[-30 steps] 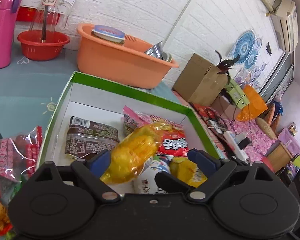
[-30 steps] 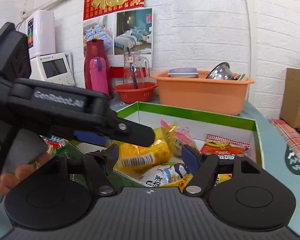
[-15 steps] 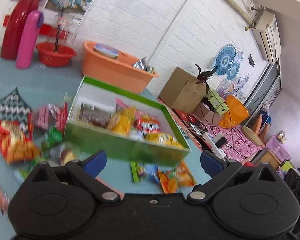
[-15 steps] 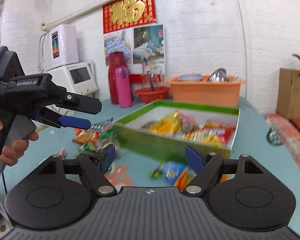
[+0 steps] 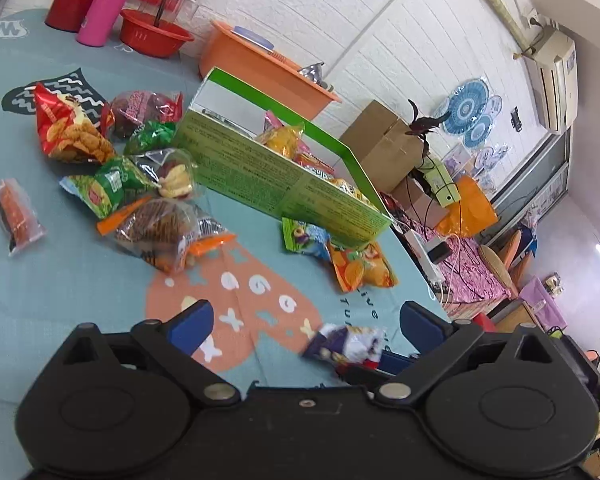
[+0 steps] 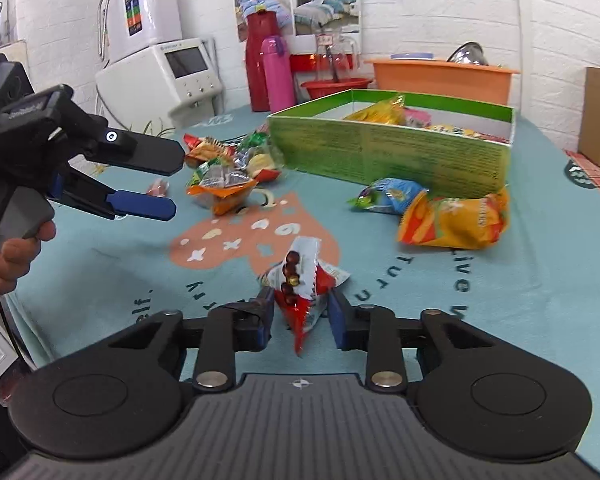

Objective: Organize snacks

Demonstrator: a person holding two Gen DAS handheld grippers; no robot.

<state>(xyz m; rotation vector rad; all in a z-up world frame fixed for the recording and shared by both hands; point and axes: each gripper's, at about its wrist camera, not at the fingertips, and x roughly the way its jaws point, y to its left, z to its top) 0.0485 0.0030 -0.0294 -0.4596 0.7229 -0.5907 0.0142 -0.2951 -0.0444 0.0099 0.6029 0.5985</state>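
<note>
so you have one green box point(image 6: 388, 156) on the teal tablecloth point(image 6: 500, 300), already holding several packets—too piled to count—with a yellow bag point(image 6: 380, 113) poking above its rim. two packets lie just in front of the box: a blue-green one point(image 6: 388, 196) and an orange chip bag point(image 6: 456, 220), touching each other. left of the box sits a loose heap of roughly seven packets, including a red chip bag point(image 5: 66, 128) and a green one point(image 5: 104, 188), and one small red stick packet point(image 5: 16, 216) lies apart from them. behind the box stand one orange basin point(image 6: 440, 74), one red bowl point(image 6: 336, 87), one pink bottle point(image 6: 278, 74) and one red flask point(image 6: 258, 60). your right gripper point(image 6: 300, 316) has its jaws drawn close and clamped on a red-and-white candy packet point(image 6: 300, 280), near you on the cloth. your left gripper point(image 6: 172, 182) hovers above the cloth with jaws apart—holding nothing.
</note>
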